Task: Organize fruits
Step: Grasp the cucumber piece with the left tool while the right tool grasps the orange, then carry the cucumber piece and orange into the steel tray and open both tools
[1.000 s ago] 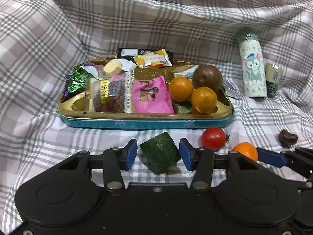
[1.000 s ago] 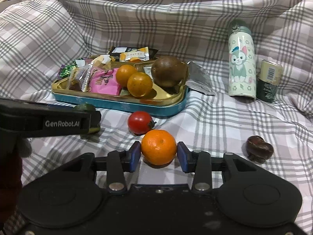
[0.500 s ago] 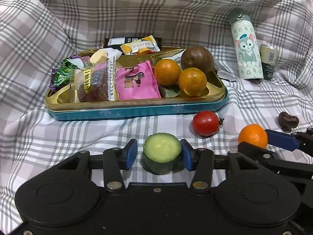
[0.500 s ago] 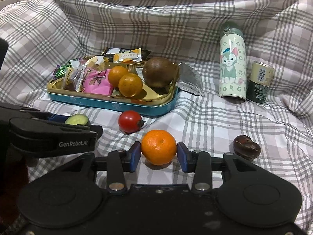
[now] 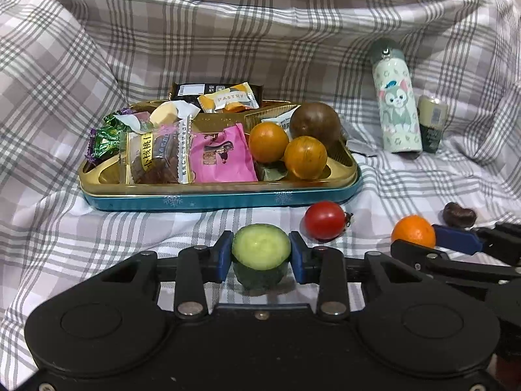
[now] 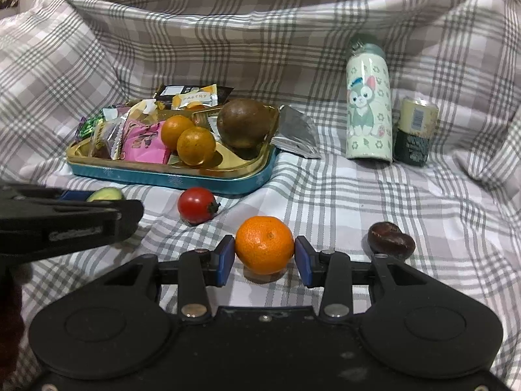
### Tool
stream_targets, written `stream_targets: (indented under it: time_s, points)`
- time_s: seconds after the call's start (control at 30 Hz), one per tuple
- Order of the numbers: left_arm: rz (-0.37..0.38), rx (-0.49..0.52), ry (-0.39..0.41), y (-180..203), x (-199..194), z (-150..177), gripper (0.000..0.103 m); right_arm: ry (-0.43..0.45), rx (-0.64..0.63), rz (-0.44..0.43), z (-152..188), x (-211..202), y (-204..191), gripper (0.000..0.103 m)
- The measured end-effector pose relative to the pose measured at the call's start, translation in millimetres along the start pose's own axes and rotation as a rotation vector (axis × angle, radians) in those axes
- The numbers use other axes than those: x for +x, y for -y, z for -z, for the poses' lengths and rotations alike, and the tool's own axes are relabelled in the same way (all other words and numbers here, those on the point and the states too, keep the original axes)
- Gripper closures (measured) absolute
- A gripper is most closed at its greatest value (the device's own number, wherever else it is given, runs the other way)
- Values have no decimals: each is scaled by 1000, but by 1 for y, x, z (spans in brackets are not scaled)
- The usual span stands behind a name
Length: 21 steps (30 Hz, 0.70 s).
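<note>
One cucumber piece [image 5: 261, 251], cut face up.

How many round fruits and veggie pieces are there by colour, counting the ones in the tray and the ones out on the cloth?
Orange: 3, two in the tray at and, one in the right gripper
Brown: 1
Red: 1, the tomato
Green: 1, the cucumber piece in the left gripper
Total: 6

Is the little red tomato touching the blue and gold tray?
Apart. In the right wrist view, a strip of checked cloth shows between the tomato and the tray's blue wall; the left wrist view shows the same gap.
</note>
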State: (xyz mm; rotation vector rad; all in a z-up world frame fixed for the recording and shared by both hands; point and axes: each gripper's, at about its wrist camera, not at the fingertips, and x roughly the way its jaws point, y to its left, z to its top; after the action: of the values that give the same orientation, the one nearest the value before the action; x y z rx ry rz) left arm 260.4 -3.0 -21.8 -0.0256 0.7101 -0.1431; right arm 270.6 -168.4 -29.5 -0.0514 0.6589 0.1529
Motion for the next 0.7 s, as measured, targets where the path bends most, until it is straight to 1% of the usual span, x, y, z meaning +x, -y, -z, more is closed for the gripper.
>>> stream_targets:
  time_s: [0.1,0.17,0.23,0.3,0.4,0.5,0.57,0.7]
  points:
    - [-1,-24,-14,-5,-5,3,58,-36,61,-19,0,2,10,62]
    - [-13,-42,-42,-9,-8,6,58,-68,115,-33,0,2,18,62]
    - [-19,-96,-89,-14,-12,7,58,-82,147,-35,0,-1,24,62]
    - [-1,-161,-123,-20,-20,8,58,-89,168,-21,3,-8,29,62]
    - [34,-236,-121,-24,-43,12,58,-97,215,-16,10,-24,36,62]
    - [27,-231,-104,-19,-70,15,58,-103,254,-29,19,-45,41,62]
    - [21,-213,-96,-13,-86,16,58,-96,258,-24,25,-62,42,62]
    - [40,-172,-97,0,-116,19,58,-83,252,-26,37,-98,41,62]
